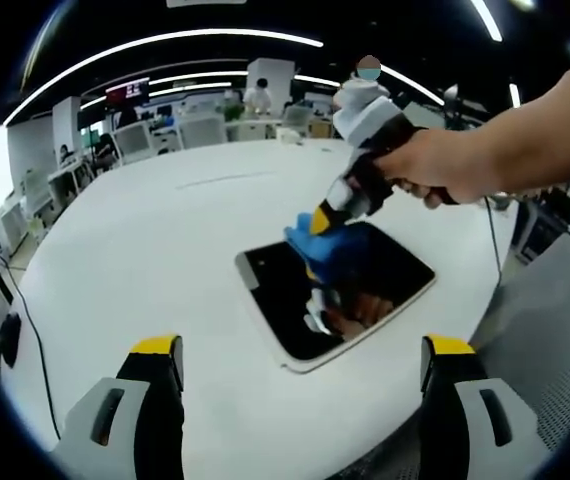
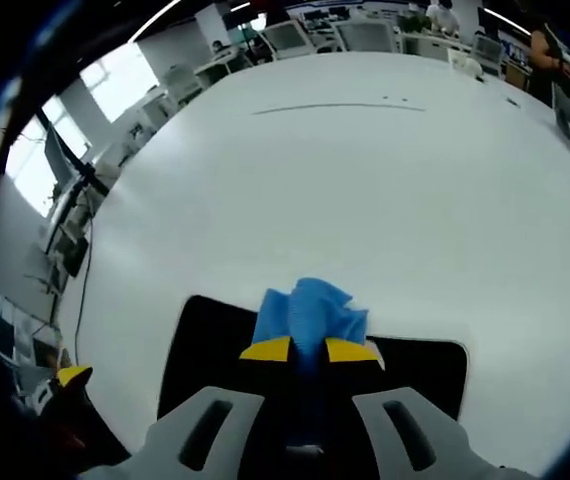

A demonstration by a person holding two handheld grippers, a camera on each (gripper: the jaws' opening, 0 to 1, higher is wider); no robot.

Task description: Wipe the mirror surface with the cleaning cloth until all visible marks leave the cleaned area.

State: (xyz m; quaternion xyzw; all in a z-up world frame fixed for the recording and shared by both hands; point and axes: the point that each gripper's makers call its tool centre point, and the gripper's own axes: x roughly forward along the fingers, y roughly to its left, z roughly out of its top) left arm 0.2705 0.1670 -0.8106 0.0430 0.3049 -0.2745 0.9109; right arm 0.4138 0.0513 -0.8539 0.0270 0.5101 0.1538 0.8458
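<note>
Right gripper: jaws pinched together on the blue cleaning cloth; in the left gripper view it enters from the upper right, tilted down toward centre frame.
Hand: wrapped round the right gripper's handle, forearm stretching to the right edge of the left gripper view.
Cleaning cloth: bunched at the yellow jaw tips, pressed on the mirror's upper part, centre of the left gripper view.
Mirror: dark, rounded rectangle with pale rim, lying flat on the white table; the gripper's reflection shows in it.
Left gripper: jaws spread wide at the bottom of its own view, holding nothing, below the mirror and apart from it.
</note>
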